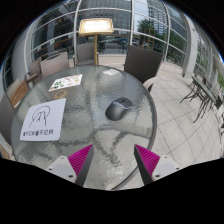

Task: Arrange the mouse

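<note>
A dark grey computer mouse [121, 107] lies on a round glass table [90, 140], beyond my fingers and slightly right of the table's middle. A white sheet with a black logo [43, 118], like a mouse mat, lies on the table to the left of the mouse. My gripper [114, 160] hovers above the near part of the table. Its pink-padded fingers [78, 160] stand wide apart with nothing between them.
A small printed card [66, 82] lies at the table's far left. Dark chairs stand around the table [142, 62] and on the left [50, 66]. More chairs and a table [203, 97] stand on the paved floor to the right. A glass building front rises behind.
</note>
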Tool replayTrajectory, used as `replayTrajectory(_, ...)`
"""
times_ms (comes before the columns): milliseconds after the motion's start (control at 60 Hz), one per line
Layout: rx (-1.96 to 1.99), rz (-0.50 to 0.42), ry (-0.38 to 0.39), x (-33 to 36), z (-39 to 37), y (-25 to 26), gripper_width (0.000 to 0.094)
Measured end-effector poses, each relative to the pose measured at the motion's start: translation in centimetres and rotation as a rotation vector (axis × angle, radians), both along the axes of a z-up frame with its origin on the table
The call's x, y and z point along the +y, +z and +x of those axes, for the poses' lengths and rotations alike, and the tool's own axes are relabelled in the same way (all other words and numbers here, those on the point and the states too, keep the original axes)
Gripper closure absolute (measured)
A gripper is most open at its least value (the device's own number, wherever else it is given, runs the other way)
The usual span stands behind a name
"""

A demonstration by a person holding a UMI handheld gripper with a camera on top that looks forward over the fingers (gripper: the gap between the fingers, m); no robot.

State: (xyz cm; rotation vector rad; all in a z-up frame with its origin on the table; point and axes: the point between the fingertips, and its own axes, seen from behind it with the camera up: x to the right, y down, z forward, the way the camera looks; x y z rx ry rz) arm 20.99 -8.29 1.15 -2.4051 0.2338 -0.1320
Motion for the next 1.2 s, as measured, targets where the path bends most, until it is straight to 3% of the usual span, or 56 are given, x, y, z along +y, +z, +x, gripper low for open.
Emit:
replayTrajectory(367,0.053,-0.063,0.115,14.1,3.6,-2.9,0.0104)
replayTrajectory(550,0.039,-0.049,0.201,18.6,2.9,-2.4,0.0127)
replayTrajectory(633,0.030,-0.057,0.232,19.7,2.4,-2.6,0.0183)
replayTrajectory(850,-0.016,-0.053,0.249,20.5,1.8,-3.0,0.0484)
replayTrajectory(983,-0.016,-0.055,0.212,20.4,1.9,-2.9,0.0513)
replayTrajectory(1083,-0.014,-0.072,0.185,20.5,2.1,-3.1,0.0632)
replayTrajectory(1200,-0.028,-0.110,0.147,20.5,1.8,-1.4,0.0633)
